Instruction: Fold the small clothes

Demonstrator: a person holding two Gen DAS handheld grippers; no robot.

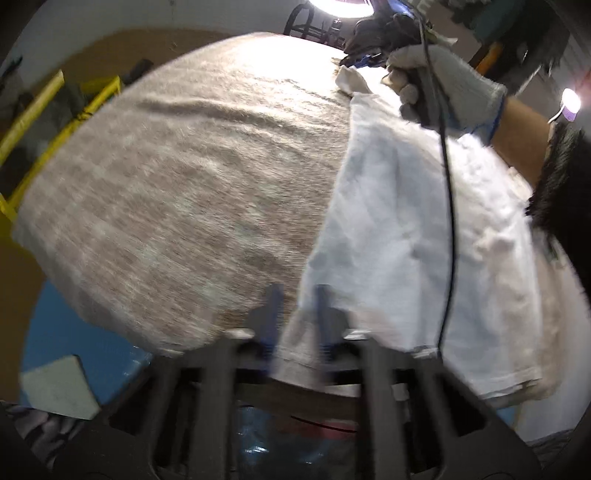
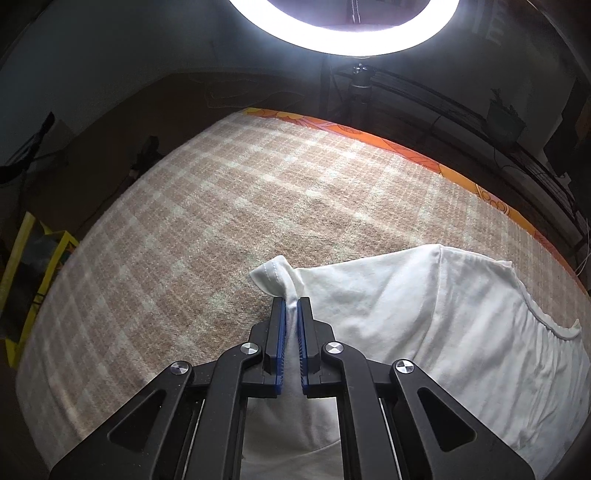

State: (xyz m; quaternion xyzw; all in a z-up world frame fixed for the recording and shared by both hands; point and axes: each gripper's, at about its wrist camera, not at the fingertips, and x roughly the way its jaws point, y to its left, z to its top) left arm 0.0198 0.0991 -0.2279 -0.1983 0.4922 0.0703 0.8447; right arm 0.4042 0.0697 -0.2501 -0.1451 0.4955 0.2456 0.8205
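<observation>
A white T-shirt (image 1: 413, 229) lies on a beige checked blanket (image 1: 192, 177). In the left wrist view, which is blurred, my left gripper (image 1: 297, 291) sits at the shirt's near left edge with cloth between its blue-padded fingers. In the right wrist view my right gripper (image 2: 291, 301) is shut on a bunched corner of the T-shirt (image 2: 424, 314), which pokes out past the fingertips. The right gripper also shows in the left wrist view (image 1: 364, 59), held by a gloved hand at the shirt's far end.
The blanket (image 2: 221, 206) covers a table with an orange patterned edge (image 2: 424, 155) at the back. A ring light (image 2: 343, 33) stands behind it. A yellow frame (image 1: 55, 122) is off the left side. A black cable (image 1: 448, 206) hangs over the shirt.
</observation>
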